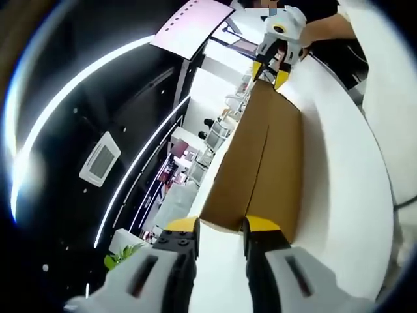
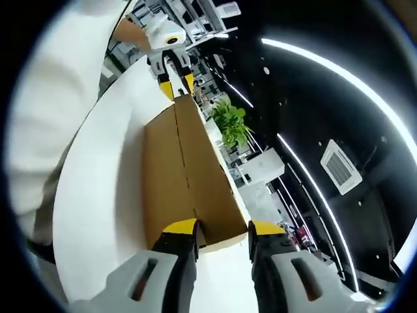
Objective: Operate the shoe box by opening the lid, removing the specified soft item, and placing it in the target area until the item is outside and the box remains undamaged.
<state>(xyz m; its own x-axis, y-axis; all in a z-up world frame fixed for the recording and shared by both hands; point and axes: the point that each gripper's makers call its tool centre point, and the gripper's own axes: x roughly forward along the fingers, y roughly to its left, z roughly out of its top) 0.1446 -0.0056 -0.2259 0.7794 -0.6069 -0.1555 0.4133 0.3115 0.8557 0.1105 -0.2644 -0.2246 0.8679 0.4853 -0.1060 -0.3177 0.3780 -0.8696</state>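
Left gripper view
- Left gripper (image 1: 220,228): its yellow-tipped jaws rise from the bottom, spread apart, one on each side of the near end of the shoe box (image 1: 260,163); whether they press on the cardboard cannot be told.
- Shoe box: brown cardboard, long, lying on the white table (image 1: 339,189), a seam running along its upper face; lid down.
- Right gripper (image 1: 272,73): at the far end of the box, yellow tips apart at the box's far edge, held by a person's hand (image 1: 326,29).
- Background: black ceiling with white light strips (image 1: 65,98) and a square vent (image 1: 100,160); a green plant (image 1: 120,256) at lower left.

Right gripper view
- Right gripper (image 2: 221,228): jaws parted, flanking the near end of the shoe box (image 2: 186,176).
- Shoe box: on the white table (image 2: 98,195), closed, seam lengthwise.
- Left gripper (image 2: 176,85): at the far end, tips apart at the box's edge.
- Background: green plant (image 2: 231,124) beyond the box, ceiling vent (image 2: 339,166).
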